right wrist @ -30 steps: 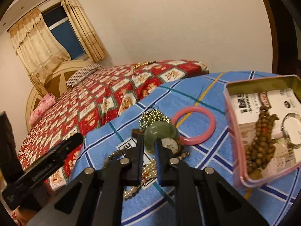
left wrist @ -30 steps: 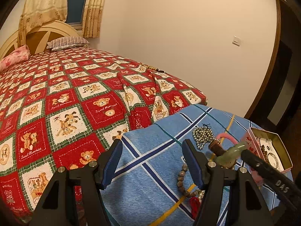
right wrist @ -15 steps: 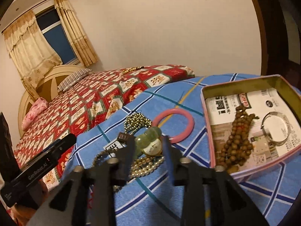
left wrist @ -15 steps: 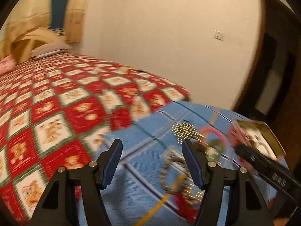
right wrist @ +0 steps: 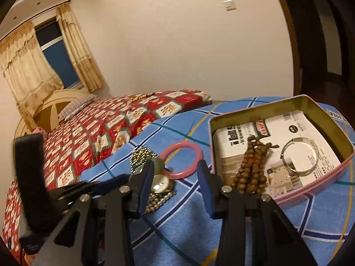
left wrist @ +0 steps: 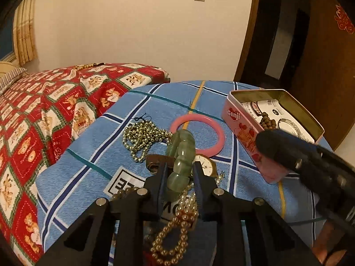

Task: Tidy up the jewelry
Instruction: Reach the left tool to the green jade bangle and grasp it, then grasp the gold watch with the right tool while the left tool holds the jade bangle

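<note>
A green jade bracelet (left wrist: 180, 155) stands on edge between the fingers of my left gripper (left wrist: 180, 168). Its jaws are closing and the pads press on the bracelet's sides. Under it lie a gold watch (left wrist: 205, 166) and a pearl bead strand (left wrist: 177, 228). A pink bangle (left wrist: 218, 137) and a gold ball chain (left wrist: 139, 137) lie just beyond. My right gripper (right wrist: 176, 170) is open with nothing between its fingers, hovering over the watch (right wrist: 160, 185) and the pink bangle (right wrist: 177, 173). The open pink tin (right wrist: 310, 196) holds a wooden bead bracelet (right wrist: 250, 170) and a silver bangle (right wrist: 299, 155).
The jewelry lies on a blue checked cloth (left wrist: 88, 166) at the foot of a bed with a red teddy-bear quilt (left wrist: 44, 110). The tin (left wrist: 241, 124) stands at the cloth's right side. A dark wooden door (left wrist: 321, 66) is behind on the right.
My left gripper swung right onto the jewelry pile and closed around the green bracelet. My right gripper opened, let go of that bracelet and drew back toward the tin.
</note>
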Demonstrator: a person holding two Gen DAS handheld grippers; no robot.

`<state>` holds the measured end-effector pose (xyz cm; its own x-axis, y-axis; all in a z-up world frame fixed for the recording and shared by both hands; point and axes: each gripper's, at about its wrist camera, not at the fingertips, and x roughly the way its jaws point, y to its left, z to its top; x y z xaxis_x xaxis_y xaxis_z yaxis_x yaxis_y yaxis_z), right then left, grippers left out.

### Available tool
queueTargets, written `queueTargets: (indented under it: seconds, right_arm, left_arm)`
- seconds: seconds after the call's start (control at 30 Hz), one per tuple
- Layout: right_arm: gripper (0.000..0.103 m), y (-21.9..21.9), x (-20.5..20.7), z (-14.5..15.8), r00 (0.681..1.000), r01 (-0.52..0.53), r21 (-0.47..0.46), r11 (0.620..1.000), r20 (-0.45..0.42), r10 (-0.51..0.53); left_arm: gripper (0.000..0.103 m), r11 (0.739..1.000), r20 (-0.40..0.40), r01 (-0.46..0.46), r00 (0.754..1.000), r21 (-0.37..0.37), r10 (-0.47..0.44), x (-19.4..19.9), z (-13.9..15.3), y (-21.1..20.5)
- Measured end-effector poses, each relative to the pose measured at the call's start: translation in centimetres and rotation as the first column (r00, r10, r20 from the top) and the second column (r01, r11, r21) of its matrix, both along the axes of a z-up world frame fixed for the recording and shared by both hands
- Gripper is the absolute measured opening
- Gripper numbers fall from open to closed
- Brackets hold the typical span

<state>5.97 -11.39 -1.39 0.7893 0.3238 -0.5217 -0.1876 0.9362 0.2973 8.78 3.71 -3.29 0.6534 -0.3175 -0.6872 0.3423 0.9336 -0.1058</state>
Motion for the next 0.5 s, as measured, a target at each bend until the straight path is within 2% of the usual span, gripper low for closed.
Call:
queueTargets:
  seconds: [0.07, 0.17, 0.33, 0.5]
  right_arm:
    - [0.044, 0.4, 0.2, -0.3, 1.0, -0.02, -0.013, 1.0, -0.017, 0.02]
    - [0.044, 1.1, 0.7, -1.0, 0.997, -0.05, -0.036, 0.998, -0.056, 0.048]
    - [0.044, 2.4, 1.1, -1.8, 0.991, -0.108, -0.075, 0.991, -0.093, 0.101]
    - [0.043, 4.1, 1.9, -2.7, 0.98, -0.158, -0.139, 0.978, -0.14, 0.138]
  left_arm:
    - [0.017, 1.0, -0.002, -0.002, 1.0, -0.028, 0.002, 0.0, 0.1, 0.5]
    - [0.017, 0.993, 0.022, -0.038, 0.999, -0.108, 0.04, -0.2, 0.8, 2.0]
    - [0.017, 0.976, 0.06, -0.099, 0.992, -0.194, 0.113, -0.5, 1.7, 4.5]
    - [0.017, 0.938, 0.102, -0.23, 0.959, -0.259, 0.263, -0.8, 2.4, 7.4]
